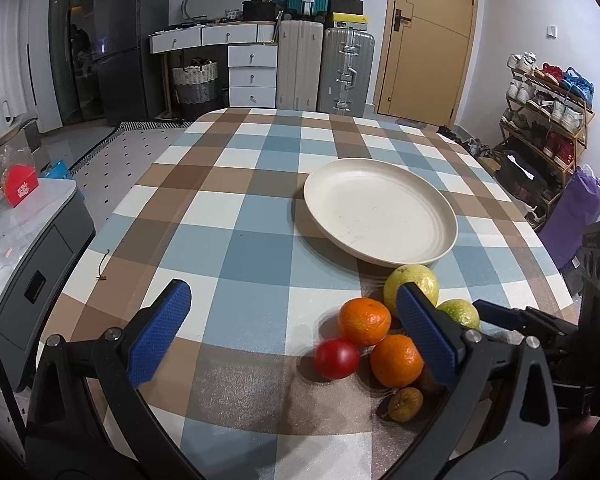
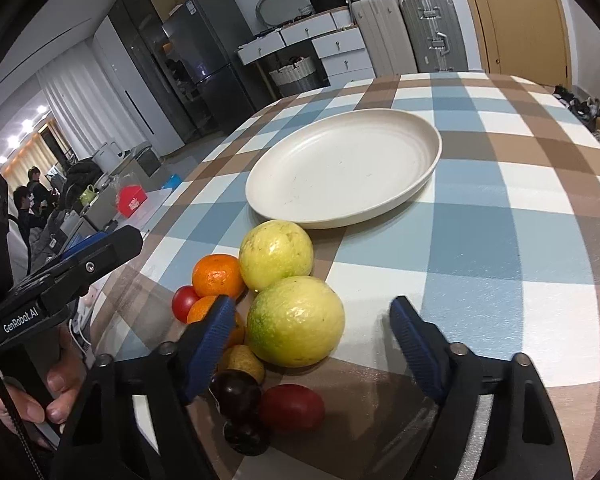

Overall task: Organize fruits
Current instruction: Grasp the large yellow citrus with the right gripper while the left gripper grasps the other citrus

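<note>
My left gripper (image 1: 287,328) tilts downward, jaws wide apart — nothing pinched. My right gripper (image 2: 312,322) angles down too, jaws parted, pads gripping nothing — fingers (image 2: 55,396) wrapped round the left handle.

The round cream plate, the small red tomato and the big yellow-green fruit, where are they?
Round cream plate (image 1: 380,216): left wrist view, bare middle.
Small red tomato (image 1: 336,358): left wrist view, centre of skin.
Big yellow-green fruit (image 2: 295,322): right wrist view, front skin.

both wrist views look down and forward over the table (image 1: 227,216), close in. they share the plate (image 1: 380,216) and the fruit pile (image 2: 275,300).
</note>
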A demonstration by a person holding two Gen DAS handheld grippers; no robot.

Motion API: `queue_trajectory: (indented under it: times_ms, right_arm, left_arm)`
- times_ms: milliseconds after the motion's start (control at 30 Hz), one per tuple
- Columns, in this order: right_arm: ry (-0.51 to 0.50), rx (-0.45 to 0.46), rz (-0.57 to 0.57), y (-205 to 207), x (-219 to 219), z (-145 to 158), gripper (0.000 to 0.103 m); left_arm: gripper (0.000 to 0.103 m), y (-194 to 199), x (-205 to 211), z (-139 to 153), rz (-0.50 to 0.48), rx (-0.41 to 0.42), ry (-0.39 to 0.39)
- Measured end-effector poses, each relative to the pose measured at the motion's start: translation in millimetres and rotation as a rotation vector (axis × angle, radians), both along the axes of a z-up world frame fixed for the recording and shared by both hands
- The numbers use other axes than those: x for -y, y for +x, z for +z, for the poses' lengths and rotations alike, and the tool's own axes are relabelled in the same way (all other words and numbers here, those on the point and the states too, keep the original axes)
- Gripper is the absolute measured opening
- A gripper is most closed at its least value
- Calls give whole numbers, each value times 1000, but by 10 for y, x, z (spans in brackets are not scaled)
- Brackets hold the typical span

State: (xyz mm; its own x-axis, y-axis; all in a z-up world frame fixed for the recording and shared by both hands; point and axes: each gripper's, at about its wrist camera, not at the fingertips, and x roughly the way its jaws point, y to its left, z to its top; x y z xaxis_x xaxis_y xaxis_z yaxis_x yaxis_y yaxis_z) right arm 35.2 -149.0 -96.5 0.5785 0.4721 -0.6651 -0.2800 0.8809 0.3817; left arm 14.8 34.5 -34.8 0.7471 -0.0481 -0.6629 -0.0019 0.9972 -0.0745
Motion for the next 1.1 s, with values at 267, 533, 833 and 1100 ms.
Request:
queue_trajectory:
  times_ms: [267, 533, 833, 1100]
  right_arm:
    - [43, -46, 39, 48, -24, -77, 52]
    - [97, -28, 12, 10, 136, -45, 52]
    - [128, 3, -5, -86, 355, 38, 52]
    - [150, 28, -21, -123, 526, 92, 52]
  left_arm:
    - [102, 103, 9, -11, -10, -46, -2]
    - [102, 264, 107, -19, -56, -63, -21]
    - [102, 493, 417, -47, -176, -105, -32]
    - [102, 741, 813, -166, -284, -218, 45]
